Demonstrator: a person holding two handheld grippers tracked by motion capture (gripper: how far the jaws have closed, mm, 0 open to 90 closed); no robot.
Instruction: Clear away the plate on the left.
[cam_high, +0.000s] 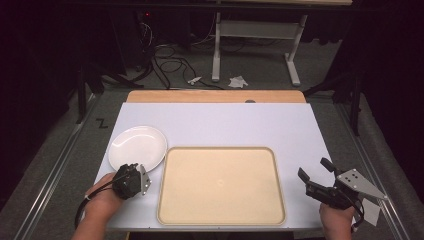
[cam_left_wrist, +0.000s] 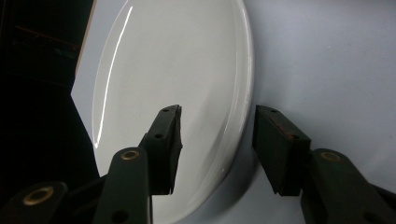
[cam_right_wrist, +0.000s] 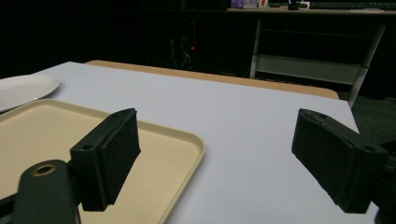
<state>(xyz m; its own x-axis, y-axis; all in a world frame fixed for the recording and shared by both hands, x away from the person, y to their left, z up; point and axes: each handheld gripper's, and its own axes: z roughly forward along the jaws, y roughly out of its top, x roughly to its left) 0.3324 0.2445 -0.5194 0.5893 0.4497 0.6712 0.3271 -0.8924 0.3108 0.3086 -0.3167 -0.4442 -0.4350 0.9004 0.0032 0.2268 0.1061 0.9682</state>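
A white plate (cam_high: 137, 145) lies on the white table top at the near left, just left of a beige tray (cam_high: 220, 148). My left gripper (cam_high: 134, 169) sits at the plate's near edge. In the left gripper view its jaws (cam_left_wrist: 217, 126) straddle the plate's rim (cam_left_wrist: 243, 93), one pad over the plate and one outside it, with gaps showing on both sides, so it is open. My right gripper (cam_high: 313, 168) hovers at the near right of the tray, open wide with nothing between its jaws (cam_right_wrist: 215, 140). The tray's corner (cam_right_wrist: 196, 140) and the plate (cam_right_wrist: 23, 88) lie to its left.
The bare white table top (cam_high: 225, 122) stretches behind the tray to a wooden strip (cam_high: 215, 96) at the far edge. Beyond it stand a white desk frame (cam_high: 220, 45) and loose cables (cam_high: 170, 65) on the floor. The surroundings are dark.
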